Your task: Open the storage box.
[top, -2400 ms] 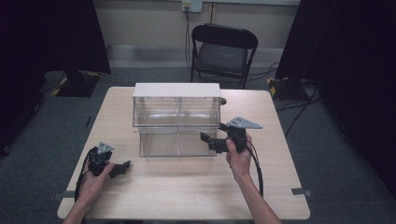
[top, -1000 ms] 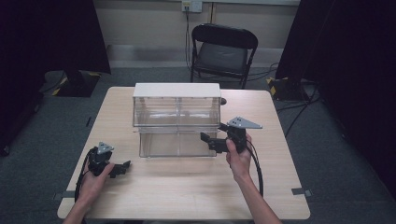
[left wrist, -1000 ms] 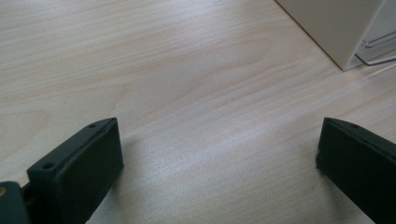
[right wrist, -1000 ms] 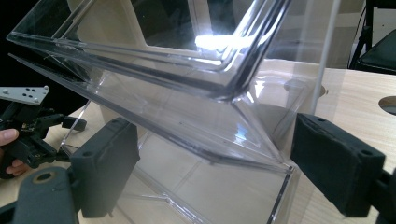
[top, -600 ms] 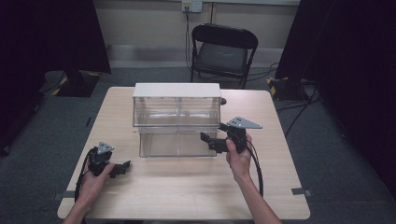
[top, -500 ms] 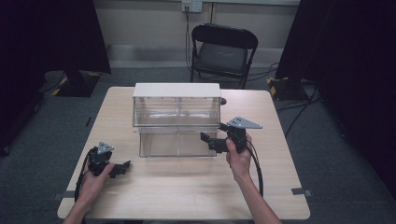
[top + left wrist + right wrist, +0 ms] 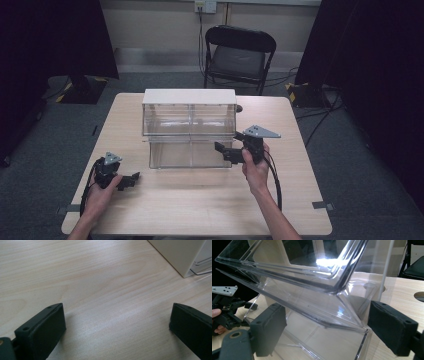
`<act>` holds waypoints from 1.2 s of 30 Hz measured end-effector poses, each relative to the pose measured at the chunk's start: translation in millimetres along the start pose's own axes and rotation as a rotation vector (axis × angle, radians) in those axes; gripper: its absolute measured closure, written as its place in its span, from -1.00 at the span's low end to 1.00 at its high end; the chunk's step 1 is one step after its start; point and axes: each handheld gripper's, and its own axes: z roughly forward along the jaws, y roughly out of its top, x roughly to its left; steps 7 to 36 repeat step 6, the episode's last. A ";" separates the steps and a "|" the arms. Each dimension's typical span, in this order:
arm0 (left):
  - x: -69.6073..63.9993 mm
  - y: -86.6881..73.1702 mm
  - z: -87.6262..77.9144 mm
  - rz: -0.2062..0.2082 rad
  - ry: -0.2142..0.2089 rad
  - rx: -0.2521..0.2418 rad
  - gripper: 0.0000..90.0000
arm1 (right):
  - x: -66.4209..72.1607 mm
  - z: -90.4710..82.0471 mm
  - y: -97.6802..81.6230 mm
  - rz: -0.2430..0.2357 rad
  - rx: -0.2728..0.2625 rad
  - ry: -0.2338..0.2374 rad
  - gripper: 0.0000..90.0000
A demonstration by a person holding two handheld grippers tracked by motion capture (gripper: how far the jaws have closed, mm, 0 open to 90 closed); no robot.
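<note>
Dark curtains and a folding chair stand behind your pale wood worktop. At its middle sits the clear plastic drawer unit, its lower drawer pulled out toward you. Your right gripper is at that drawer's right front corner, fingers spread wide to either side of the clear wall, gripping nothing. Your left gripper rests on the worktop well apart, near the left edge, fingers wide open over bare wood.
</note>
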 end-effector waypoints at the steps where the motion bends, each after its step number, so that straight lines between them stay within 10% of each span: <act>1: 0.1 0.0 0.0 0.000 -0.002 0.000 -1.00 | 0.0 0.0 0.1 -0.001 0.000 0.000 -0.68; 36: 0.0 0.0 0.1 0.000 -0.001 -0.001 -1.00 | -0.2 0.0 0.2 -0.002 0.002 -0.001 -0.68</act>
